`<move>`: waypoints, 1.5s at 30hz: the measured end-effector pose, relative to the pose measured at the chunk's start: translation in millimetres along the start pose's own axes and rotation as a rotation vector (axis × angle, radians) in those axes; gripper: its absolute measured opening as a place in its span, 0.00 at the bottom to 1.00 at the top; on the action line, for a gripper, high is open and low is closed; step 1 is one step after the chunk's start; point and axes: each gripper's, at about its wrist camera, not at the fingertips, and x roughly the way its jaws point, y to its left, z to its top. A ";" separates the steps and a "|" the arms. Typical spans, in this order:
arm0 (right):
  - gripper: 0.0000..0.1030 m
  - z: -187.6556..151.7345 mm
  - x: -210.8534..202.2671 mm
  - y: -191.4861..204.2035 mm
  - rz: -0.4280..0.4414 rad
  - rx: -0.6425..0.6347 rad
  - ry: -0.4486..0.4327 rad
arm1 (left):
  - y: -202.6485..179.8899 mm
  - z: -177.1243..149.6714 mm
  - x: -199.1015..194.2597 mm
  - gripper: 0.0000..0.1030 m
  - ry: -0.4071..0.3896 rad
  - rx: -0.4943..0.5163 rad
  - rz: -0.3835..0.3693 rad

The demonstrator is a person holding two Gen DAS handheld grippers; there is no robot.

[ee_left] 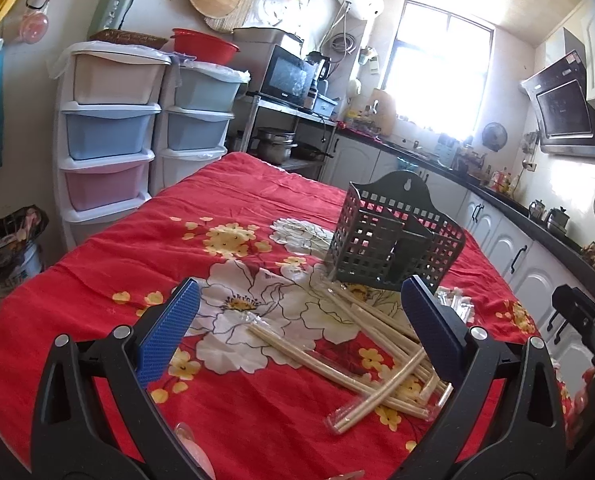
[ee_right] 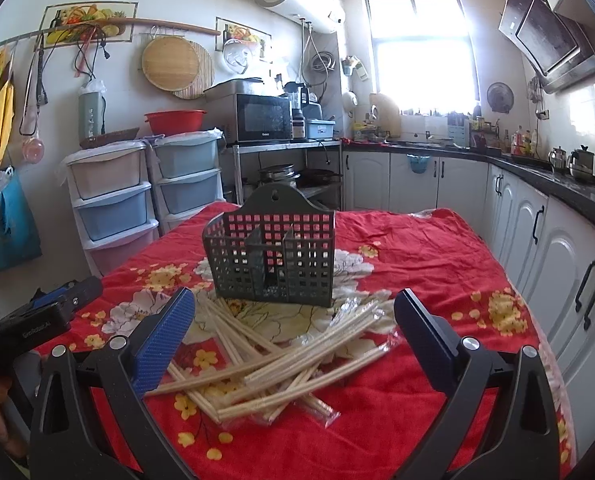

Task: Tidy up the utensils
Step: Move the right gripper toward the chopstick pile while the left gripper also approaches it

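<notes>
A dark green slotted utensil holder (ee_left: 393,240) (ee_right: 273,256) stands upright on the red floral tablecloth (ee_left: 109,280) (ee_right: 417,264); its compartments look empty. In front of it lies a loose heap of wrapped wooden chopsticks (ee_left: 377,344) (ee_right: 281,356). My left gripper (ee_left: 301,292) is open above the cloth, the heap lying toward its right finger. My right gripper (ee_right: 295,300) is open too, hovering just short of the heap with nothing between its blue pads (ee_right: 161,344). The other gripper shows at the left edge (ee_right: 45,312) of the right wrist view.
Stacked plastic drawer units (ee_left: 109,132) (ee_right: 113,204) stand beyond the table's far left. A metal rack with a microwave (ee_right: 263,118) sits behind. White cabinets under a black counter (ee_right: 557,248) run along the right. A bin (ee_left: 9,248) sits on the floor at left.
</notes>
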 end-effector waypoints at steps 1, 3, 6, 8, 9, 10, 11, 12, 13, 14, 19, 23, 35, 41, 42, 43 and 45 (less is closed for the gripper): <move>0.94 4.3 1.3 -1.2 0.000 0.000 -0.003 | 2.0 2.6 1.6 0.90 0.003 -0.004 -0.001; 0.94 10.1 5.3 -3.4 0.001 -0.002 -0.006 | 3.5 7.0 5.4 0.90 0.020 -0.010 -0.002; 0.94 19.1 15.6 -7.6 0.001 -0.009 0.014 | 5.1 14.1 12.0 0.90 0.047 -0.029 -0.022; 0.94 24.3 22.6 -10.9 -0.003 -0.011 0.026 | 5.7 17.9 17.8 0.90 0.062 -0.032 -0.011; 0.94 25.9 25.9 -12.9 -0.004 -0.013 0.032 | 5.5 19.5 23.1 0.90 0.086 -0.034 -0.006; 0.94 27.9 30.6 -15.4 -0.006 -0.012 0.045 | 5.2 20.1 26.9 0.90 0.103 -0.038 -0.006; 0.94 29.1 34.0 -17.6 -0.006 -0.009 0.053 | 4.7 20.6 31.8 0.90 0.124 -0.043 -0.010; 0.94 30.2 38.2 -20.4 -0.008 -0.004 0.063 | 3.8 20.6 35.2 0.90 0.139 -0.043 -0.011; 0.94 30.4 41.5 -22.4 -0.009 -0.002 0.071 | 2.8 20.6 39.7 0.90 0.157 -0.040 -0.014; 0.94 30.5 45.7 -25.0 -0.014 0.001 0.082 | 0.9 20.7 44.5 0.90 0.177 -0.032 -0.014; 0.94 28.3 66.3 -36.5 -0.038 0.009 0.134 | -5.0 13.1 66.8 0.90 0.284 -0.001 -0.007; 0.94 22.6 82.0 -46.1 -0.048 0.021 0.191 | -5.3 5.7 79.9 0.90 0.357 0.001 -0.018; 0.85 -2.7 127.4 -80.9 -0.031 0.115 0.381 | 12.9 -19.7 103.8 0.80 0.539 -0.135 -0.074; 0.66 -16.5 155.9 -99.8 0.007 0.218 0.496 | 19.8 -22.7 111.8 0.63 0.569 -0.191 -0.098; 0.63 -18.2 159.7 -101.9 0.008 0.226 0.508 | 21.3 -23.5 113.9 0.62 0.575 -0.203 -0.104; 0.61 -19.6 162.7 -103.5 0.007 0.233 0.518 | 22.6 -23.8 115.2 0.61 0.578 -0.214 -0.108; 0.54 -23.0 169.9 -108.1 0.024 0.268 0.543 | 25.4 -23.6 118.1 0.59 0.582 -0.235 -0.118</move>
